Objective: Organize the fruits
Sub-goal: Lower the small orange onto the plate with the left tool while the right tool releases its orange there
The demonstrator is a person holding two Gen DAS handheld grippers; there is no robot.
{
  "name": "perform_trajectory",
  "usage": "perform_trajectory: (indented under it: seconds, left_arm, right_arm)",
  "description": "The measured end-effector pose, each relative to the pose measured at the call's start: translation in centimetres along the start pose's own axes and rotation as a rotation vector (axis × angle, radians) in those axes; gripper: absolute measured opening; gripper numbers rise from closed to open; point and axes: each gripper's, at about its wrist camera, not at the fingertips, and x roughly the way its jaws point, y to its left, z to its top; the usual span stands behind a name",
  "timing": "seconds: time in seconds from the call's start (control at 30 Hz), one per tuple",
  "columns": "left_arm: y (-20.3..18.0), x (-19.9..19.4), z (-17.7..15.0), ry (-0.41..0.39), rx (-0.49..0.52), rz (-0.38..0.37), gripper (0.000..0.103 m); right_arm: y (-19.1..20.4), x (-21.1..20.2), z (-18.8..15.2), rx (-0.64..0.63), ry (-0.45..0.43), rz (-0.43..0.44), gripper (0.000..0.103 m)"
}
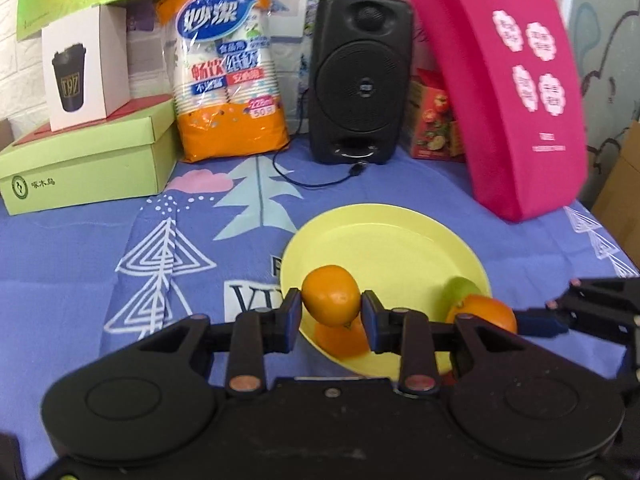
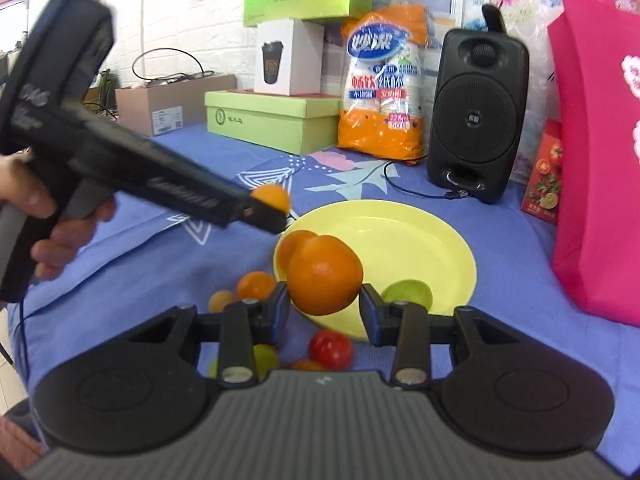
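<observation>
A: While both grippers carry fruit, where are we?
B: Mid-delivery. The left gripper (image 1: 331, 312) pinches a small orange (image 1: 330, 295); the right gripper (image 2: 323, 307) clamps a bigger orange (image 2: 325, 275), both above the yellow plate's (image 2: 420, 240) near rim.
A: Next?
B: Lower, open over bare plate, beside the green fruit (image 2: 408, 294).
</observation>
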Motion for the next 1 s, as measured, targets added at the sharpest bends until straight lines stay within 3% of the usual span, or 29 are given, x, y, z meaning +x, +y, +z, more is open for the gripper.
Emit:
perform_trajectory:
  seconds: [0.27,0.4,0.67,1.0]
  left_arm:
    - [0.9,5.3,1.5,0.064,-0.025,-0.006,0.033]
    - [1.0,5.7,1.7,0.059,-0.04,0.034,0.067]
    - [1.0,0.4,0.6,-0.01,-0.01,0.065,0.067]
    - [-1.5,-6.3,-4.5,-0.049,-0.026,0.034,0.067]
  right_arm:
    - [-1.4,3.1,0.6,0.062,0.05,0.001,0.037]
    - [-1.2,3.6,1.0,0.043,0.06,-0.003,0.039]
    - [-1.5,-0.1,1.0,0.054,-0.006,-0.019,0.042]
    - [-1.2,-5.3,-2.6,0.08,-0.018,-0.02,0.042]
